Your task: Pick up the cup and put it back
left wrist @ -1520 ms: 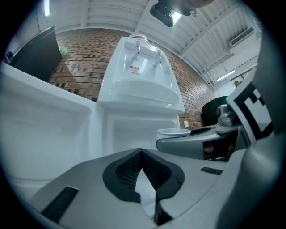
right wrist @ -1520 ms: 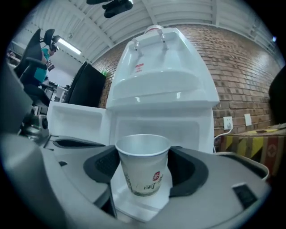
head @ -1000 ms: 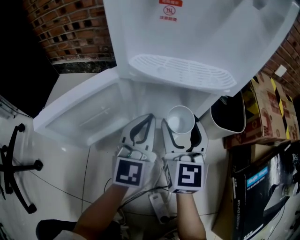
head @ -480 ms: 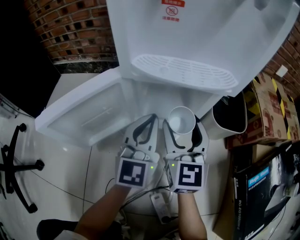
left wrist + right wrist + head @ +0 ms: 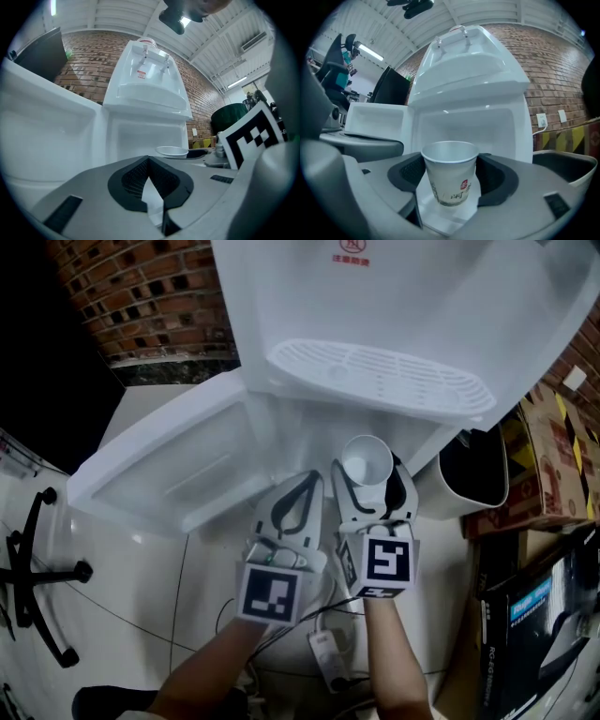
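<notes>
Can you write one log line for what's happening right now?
right gripper: shut on paper cup, upright | left gripper: shut, empty | place: in front of open lower compartment of water dispenser

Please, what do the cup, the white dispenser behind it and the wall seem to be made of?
Cup: probably paper, matte white, with a rolled rim and printed marks.
Dispenser: likely moulded plastic, smooth white, slightly glossy.
Wall: red-brown brick, rough, with pale mortar lines.

Upright, empty white paper cup (image 5: 450, 174) with red print, in grip of right tool (image 5: 451, 182)
</notes>
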`<state>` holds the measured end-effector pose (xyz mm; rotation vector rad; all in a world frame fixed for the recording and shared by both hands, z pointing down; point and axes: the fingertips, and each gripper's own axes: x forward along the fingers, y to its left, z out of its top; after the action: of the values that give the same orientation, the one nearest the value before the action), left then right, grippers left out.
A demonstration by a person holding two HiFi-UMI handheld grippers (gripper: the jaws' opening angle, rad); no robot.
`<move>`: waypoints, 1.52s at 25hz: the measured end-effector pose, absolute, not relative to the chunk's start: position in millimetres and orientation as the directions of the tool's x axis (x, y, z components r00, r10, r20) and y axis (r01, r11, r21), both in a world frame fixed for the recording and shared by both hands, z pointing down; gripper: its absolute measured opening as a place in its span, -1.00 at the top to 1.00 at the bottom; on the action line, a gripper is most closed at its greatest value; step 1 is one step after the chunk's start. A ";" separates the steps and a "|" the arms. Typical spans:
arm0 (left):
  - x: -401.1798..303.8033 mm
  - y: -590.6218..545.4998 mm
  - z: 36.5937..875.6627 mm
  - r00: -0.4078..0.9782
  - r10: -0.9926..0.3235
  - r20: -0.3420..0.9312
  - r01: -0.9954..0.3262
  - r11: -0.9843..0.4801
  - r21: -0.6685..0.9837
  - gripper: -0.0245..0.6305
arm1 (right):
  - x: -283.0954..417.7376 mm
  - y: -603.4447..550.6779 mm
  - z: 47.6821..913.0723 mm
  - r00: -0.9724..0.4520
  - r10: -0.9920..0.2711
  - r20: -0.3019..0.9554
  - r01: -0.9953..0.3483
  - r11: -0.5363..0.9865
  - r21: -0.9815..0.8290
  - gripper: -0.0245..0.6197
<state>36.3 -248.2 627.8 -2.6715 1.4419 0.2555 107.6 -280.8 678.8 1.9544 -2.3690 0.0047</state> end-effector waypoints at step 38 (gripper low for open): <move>35.3 -261.6 672.0 0.544 -0.833 -0.102 -0.839 -0.544 -0.029 0.92 | 118.9 -382.9 804.4 -0.167 -0.978 0.126 -0.985 0.171 0.029 -0.25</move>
<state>35.3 -261.6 672.0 -2.6940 1.4618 0.1158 118.9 -382.9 804.4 1.9491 -2.3133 0.0900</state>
